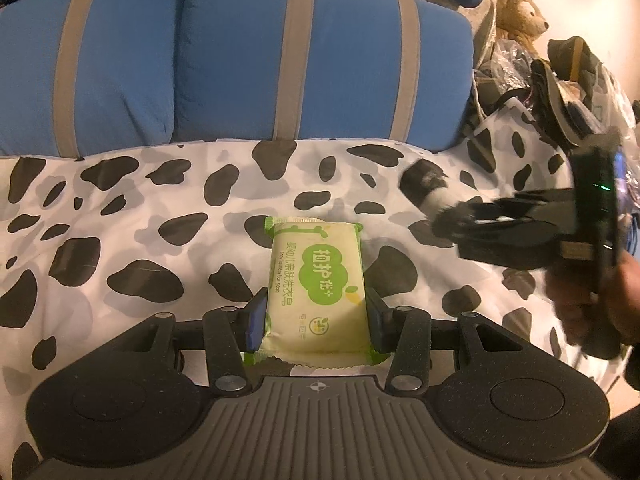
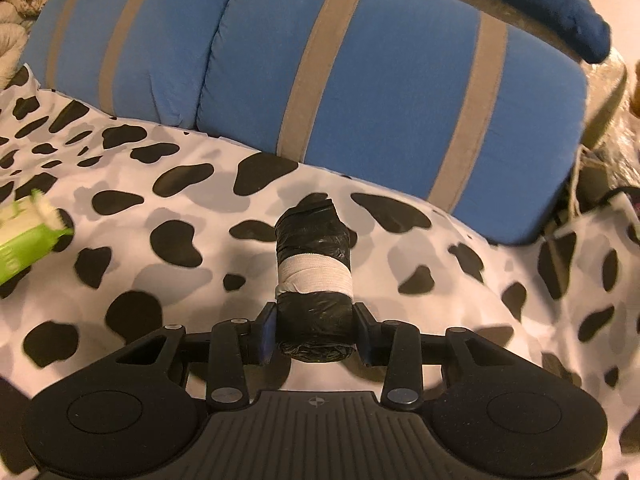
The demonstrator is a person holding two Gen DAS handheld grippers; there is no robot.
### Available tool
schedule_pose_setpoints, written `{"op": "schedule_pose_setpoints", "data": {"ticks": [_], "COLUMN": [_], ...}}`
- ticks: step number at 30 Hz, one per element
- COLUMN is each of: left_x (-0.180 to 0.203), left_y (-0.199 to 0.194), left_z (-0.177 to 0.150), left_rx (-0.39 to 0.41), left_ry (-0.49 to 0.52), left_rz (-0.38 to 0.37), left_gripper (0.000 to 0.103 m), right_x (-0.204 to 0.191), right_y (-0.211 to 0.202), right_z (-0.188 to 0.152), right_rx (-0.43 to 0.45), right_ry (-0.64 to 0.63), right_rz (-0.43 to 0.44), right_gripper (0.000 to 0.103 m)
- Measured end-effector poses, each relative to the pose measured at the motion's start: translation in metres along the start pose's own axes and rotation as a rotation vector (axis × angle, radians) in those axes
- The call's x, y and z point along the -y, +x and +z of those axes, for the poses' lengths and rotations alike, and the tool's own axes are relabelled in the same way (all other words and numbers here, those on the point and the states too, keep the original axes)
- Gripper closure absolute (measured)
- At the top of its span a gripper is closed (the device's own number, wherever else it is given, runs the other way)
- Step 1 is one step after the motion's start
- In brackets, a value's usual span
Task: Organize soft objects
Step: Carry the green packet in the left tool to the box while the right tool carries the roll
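My left gripper (image 1: 316,320) is shut on a pale green soap packet (image 1: 316,280), its pads pressing the packet's long sides. The packet points away from me over the cow-print sheet (image 1: 120,208). At the right of the left wrist view a hand holds my right gripper (image 1: 452,216), which grips a black roll with a white band (image 1: 428,188) above the sheet. In the right wrist view that black roll (image 2: 314,276) sticks out forward between the fingers of the right gripper (image 2: 314,332), which is shut on it. The soap packet (image 2: 24,248) shows at the left edge.
Two blue pillows with grey stripes (image 1: 240,60) lie along the far side of the sheet. At the far right a brown teddy bear (image 1: 520,12) sits above a pile of plastic bags and dark items (image 1: 560,80). A dark blue cloth (image 2: 560,4) lies over the pillows.
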State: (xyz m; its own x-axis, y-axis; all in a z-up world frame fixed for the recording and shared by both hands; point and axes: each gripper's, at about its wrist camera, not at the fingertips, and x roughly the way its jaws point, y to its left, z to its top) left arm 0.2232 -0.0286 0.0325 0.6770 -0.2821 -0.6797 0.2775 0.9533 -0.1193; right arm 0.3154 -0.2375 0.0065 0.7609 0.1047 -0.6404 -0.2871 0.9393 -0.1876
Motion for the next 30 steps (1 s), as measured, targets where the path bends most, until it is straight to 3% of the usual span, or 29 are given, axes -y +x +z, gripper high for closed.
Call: {"op": "schedule_pose_setpoints", "data": {"ticks": [12,30], "left_x": [0.018,0.011], "left_y": [-0.020,-0.077], "left_z": [-0.011,-0.053], "left_rx": [0.054,0.071], "left_ry": [0.059,-0.020], "left_rz": [0.007,0.020], "left_gripper": [0.056,0.056], "right_x": [0.009,-0.003], "right_y": [-0.073,-0.149], "right_z": [-0.034,-0.068], "right_rx": [-0.011,0.005], "right_ry": [0.121,0.222], "right_rz": [0.027,0.075], "right_gripper": [0.061,0.061]}}
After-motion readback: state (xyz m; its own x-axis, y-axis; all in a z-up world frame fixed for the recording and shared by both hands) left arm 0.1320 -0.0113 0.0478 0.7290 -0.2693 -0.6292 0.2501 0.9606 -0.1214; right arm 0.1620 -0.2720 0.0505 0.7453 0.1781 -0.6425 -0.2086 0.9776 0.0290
